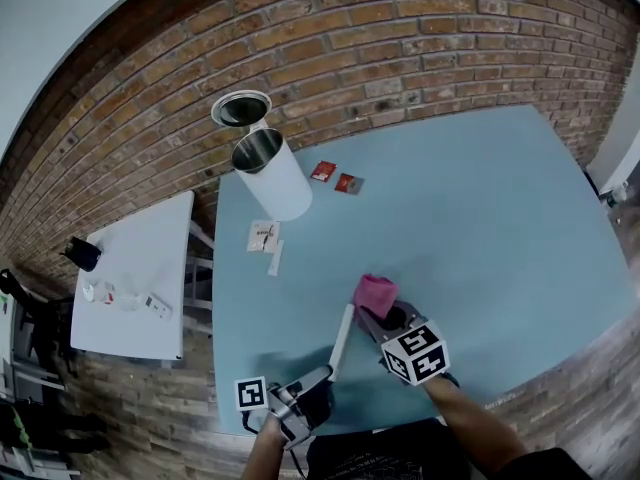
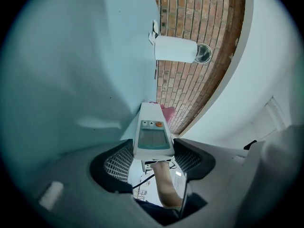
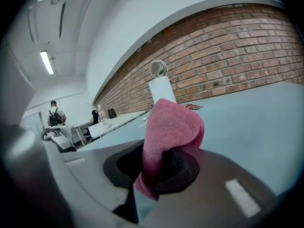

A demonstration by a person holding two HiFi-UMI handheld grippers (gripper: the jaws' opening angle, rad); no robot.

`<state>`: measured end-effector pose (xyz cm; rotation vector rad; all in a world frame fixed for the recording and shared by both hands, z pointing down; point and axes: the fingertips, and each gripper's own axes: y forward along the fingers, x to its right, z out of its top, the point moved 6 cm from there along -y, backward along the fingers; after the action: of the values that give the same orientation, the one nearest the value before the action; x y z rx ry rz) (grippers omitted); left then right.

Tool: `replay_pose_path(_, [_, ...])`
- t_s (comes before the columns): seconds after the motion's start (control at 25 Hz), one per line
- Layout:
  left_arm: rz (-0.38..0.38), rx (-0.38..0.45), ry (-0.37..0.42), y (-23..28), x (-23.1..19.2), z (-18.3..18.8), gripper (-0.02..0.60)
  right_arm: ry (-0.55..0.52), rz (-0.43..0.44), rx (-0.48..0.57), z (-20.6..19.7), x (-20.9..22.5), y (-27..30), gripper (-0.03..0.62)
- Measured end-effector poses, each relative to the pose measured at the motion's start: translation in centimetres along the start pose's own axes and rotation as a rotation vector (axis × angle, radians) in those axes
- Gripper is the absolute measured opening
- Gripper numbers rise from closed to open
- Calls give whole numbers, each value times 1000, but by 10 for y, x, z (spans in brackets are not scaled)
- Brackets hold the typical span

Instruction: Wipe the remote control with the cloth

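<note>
Lower centre of the head view: the left gripper clamps the near end of the white remote control. To its right, the right gripper clamps the pink cloth, just beside the remote's far end, over the blue table.

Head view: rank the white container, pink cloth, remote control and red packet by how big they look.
1. white container
2-3. pink cloth and remote control: too alike to rank, one broader, one longer
4. red packet

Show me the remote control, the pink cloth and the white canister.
remote control (image 2: 153,139), left gripper view, on its screen.
cloth (image 3: 173,122), right gripper view, on its folded upper part.
white canister (image 1: 280,183), head view, on its side wall.
</note>
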<state>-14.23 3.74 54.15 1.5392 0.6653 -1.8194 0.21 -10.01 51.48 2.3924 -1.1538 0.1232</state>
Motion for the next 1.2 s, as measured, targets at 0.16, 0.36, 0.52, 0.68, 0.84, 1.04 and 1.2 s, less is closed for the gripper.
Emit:
replay_pose_path(0.16, [-4,1,-7,0,1,1,267,-14,30,-6,-3,-10,1,67])
replay_pose_path(0.36, [-10,0,-6,1,3,1,267,-27,63,-16,-6,-18,5,67])
replay_pose_path(0.52, [-6,2,-1,0,1,2,267,-31,87,-21,-9,-27,5,67])
replay_pose_path(0.68, [-11,7,-6,0,2,2,267,-41,116,-32,-11,-36,5,67])
replay_pose_path(0.84, [-15,14,-9,0,2,3,267,-41,141,-39,-13,-42,3,67])
replay_pose_path(1.04, [-20,24,-11,1,3,4,267,-55,173,-47,-15,-49,1,67])
replay_pose_path(1.2, [-25,33,-15,5,4,5,267,-61,197,-49,-16,-55,-3,67])
